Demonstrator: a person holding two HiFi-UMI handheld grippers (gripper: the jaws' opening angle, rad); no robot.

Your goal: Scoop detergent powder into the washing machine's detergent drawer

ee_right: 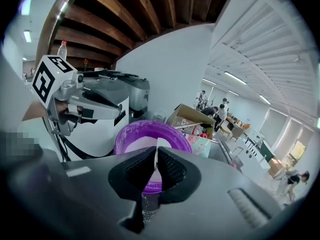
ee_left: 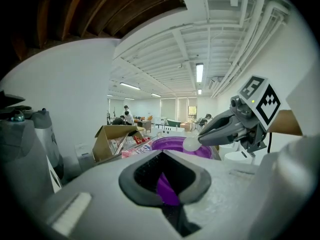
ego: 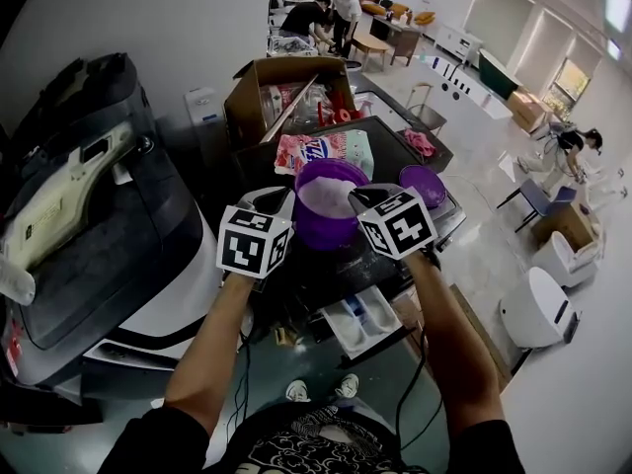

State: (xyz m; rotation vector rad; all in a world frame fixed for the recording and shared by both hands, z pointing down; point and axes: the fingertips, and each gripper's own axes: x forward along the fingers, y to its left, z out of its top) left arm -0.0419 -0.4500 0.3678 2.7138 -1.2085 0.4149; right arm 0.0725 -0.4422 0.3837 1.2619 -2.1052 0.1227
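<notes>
The left gripper is closed on the near rim of the purple powder tub. The right gripper pinches a thin white handle, apparently of the scoop, over the tub. The detergent drawer stands open below the tub.

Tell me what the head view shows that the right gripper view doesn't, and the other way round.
Only the head view: the open drawer below the purple tub, a purple lid and the person's shoes. Only the right gripper view: the thin white scoop pinched in the right gripper. Both: the purple tub of white powder, the left gripper at its rim, and the cardboard box.
</notes>
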